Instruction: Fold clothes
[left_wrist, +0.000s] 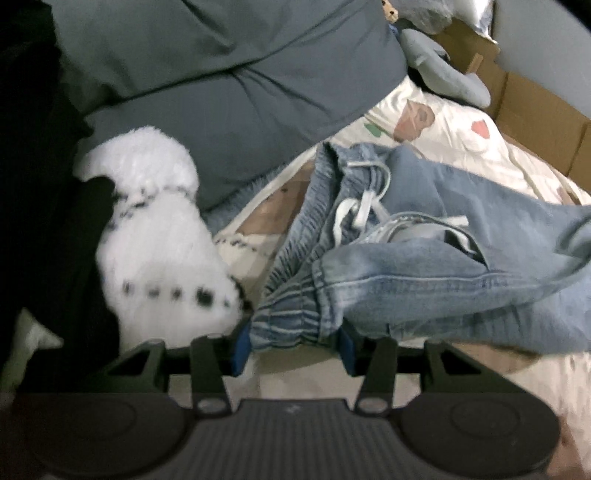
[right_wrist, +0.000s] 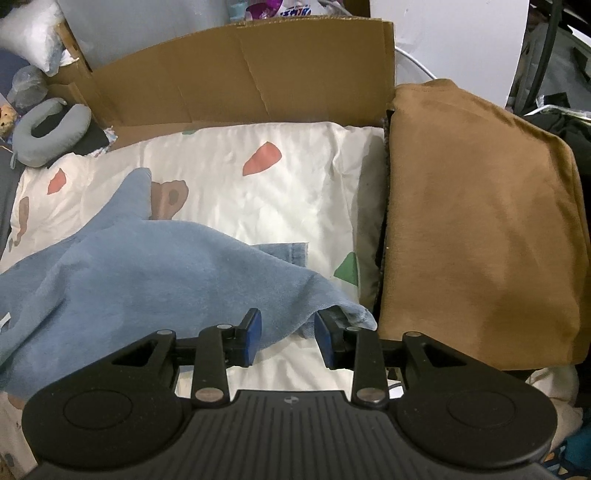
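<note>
Light blue jeans (left_wrist: 424, 266) lie rumpled on the white patterned bedsheet (left_wrist: 443, 122), with the elastic waistband and white drawstring (left_wrist: 364, 210) facing up. My left gripper (left_wrist: 293, 343) is shut on the bunched waistband, which fills the gap between its blue pads. In the right wrist view a leg of the jeans (right_wrist: 129, 280) spreads across the sheet (right_wrist: 288, 177). My right gripper (right_wrist: 288, 336) stands open over the leg's hem corner. The cloth lies loose between the pads without being pressed.
A grey-blue duvet (left_wrist: 221, 81) and a white fluffy plush (left_wrist: 159, 236) with black dots lie left of the jeans. A brown folded cloth (right_wrist: 480, 221) sits right of the sheet. A cardboard sheet (right_wrist: 240, 74) stands behind, and a grey neck pillow (right_wrist: 51, 129) lies at far left.
</note>
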